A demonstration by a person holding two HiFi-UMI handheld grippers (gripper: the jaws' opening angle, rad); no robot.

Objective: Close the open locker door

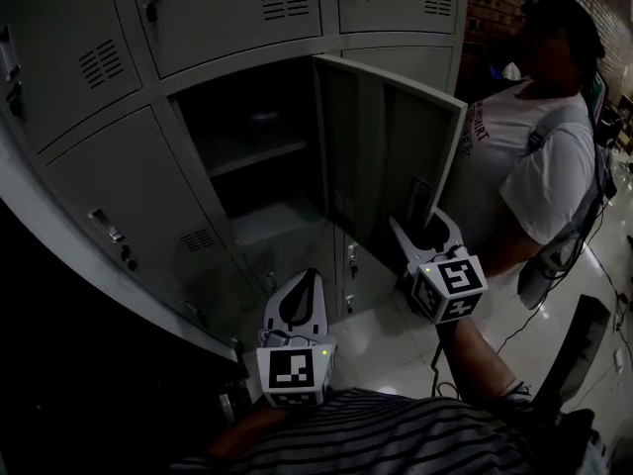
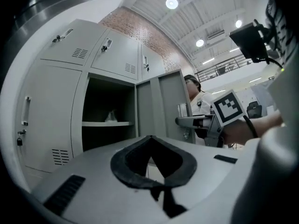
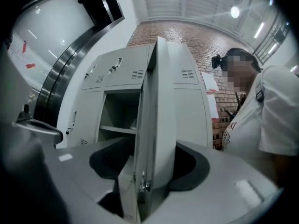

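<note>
Between the parted jaws of the right gripper [image 1: 417,223] sits the open locker door [image 1: 391,156]; the left gripper [image 1: 308,277] is closed, empty; shutting remains.

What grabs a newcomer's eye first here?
The open locker door, swung out from a bank of shut grey lockers, middle of the head view. The right gripper has its jaws apart around that door's free edge, low down; the left gripper hangs below, shut and empty. A person in a white shirt stands just right of the door.

Industrial hall: grey lockers [image 1: 227,8]; brick wall [image 3: 196,45]; high ceiling lamps [image 2: 172,3].
</note>
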